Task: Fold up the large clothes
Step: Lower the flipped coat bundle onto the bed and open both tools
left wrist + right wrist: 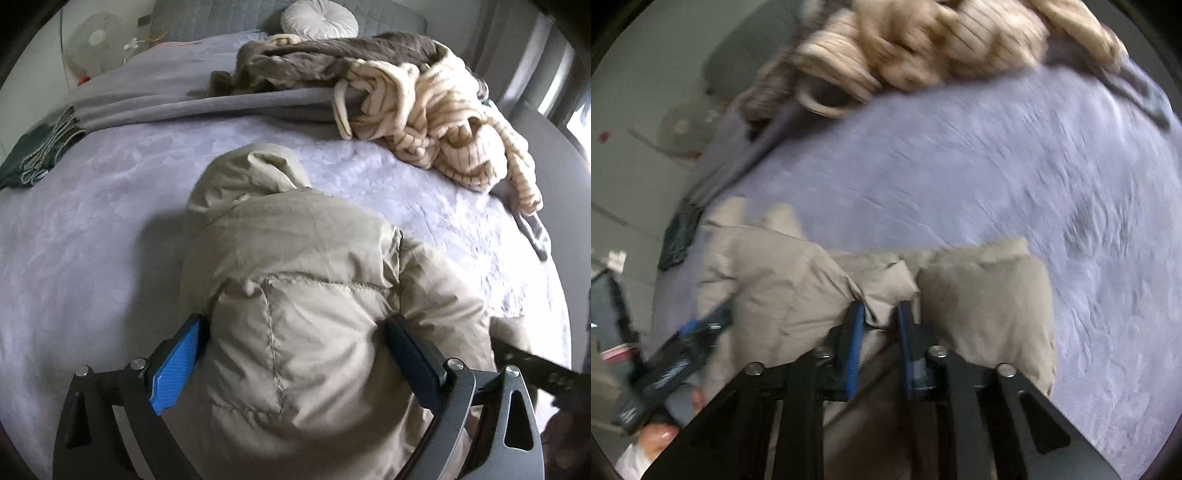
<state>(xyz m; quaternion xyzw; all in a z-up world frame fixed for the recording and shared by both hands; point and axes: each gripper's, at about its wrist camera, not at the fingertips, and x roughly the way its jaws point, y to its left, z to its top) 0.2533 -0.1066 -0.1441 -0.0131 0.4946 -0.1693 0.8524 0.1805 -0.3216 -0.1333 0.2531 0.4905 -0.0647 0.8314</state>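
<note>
Left gripper (295, 332): fingers spread wide, a thick quilted part of the beige puffer jacket (295, 266) bulging between them; whether they pinch it I cannot tell.
Right gripper (881, 317): fingers drawn close, clamped on a fold of the jacket's (798, 273) edge.
Left view only: the hood, at 12 o'clock on the jacket.
Right view only: the left tool (683, 350) at 8 o'clock; blurred.
Jacket: lies on the lilac bedcover (92, 240).
Around: striped cream garment (436, 122) at 1 o'clock, brown garment (314, 55) and round cushion (319, 18) at 12, fan (94, 40) at 10.
</note>
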